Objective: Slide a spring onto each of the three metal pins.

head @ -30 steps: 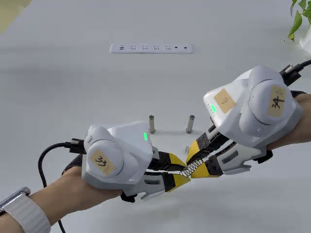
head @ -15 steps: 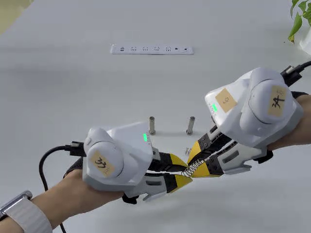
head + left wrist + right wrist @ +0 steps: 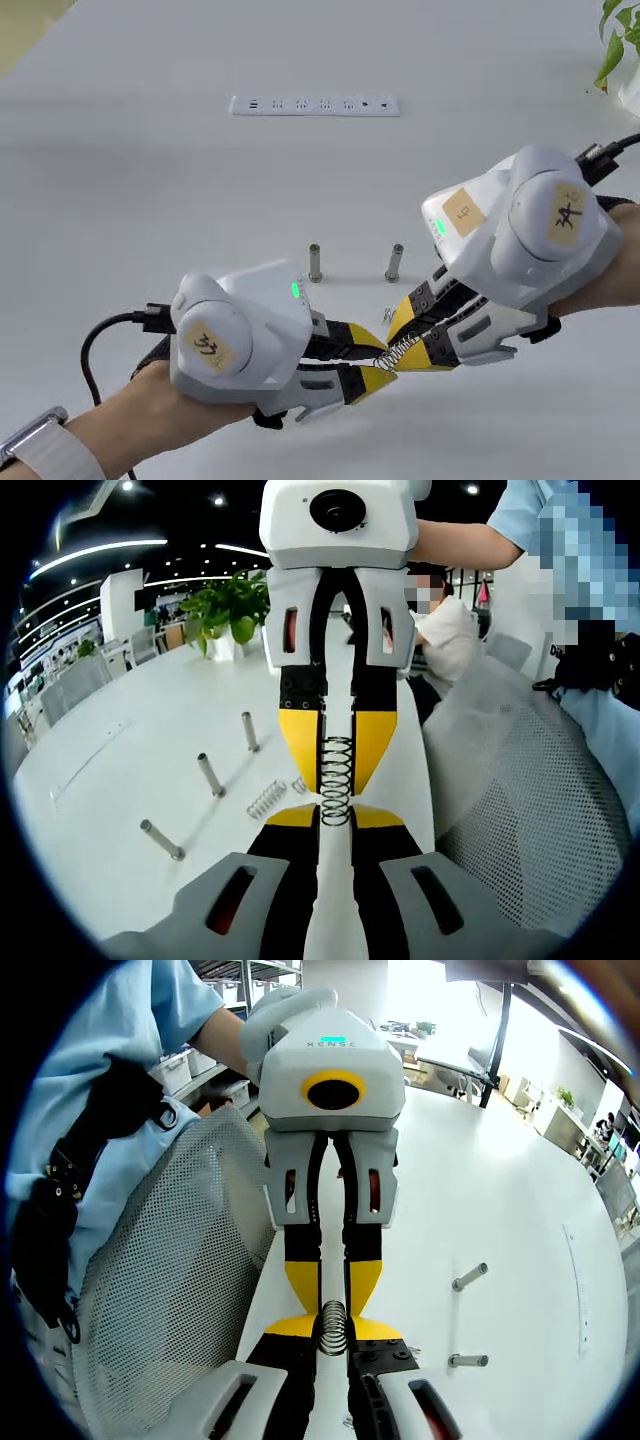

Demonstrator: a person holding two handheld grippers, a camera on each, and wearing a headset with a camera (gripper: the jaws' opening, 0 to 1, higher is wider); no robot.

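The fingers of my left gripper [image 3: 335, 818] and my right gripper [image 3: 333, 1332] meet tip to tip above the desk [image 3: 150, 200]. Each pair is narrowed to a slim gap and pinches one end of the same spring [image 3: 336, 778]. Its long axis runs straight from one gripper to the other, and beyond it the three pins [image 3: 210, 775] stand upright near a loose spring [image 3: 265, 799].
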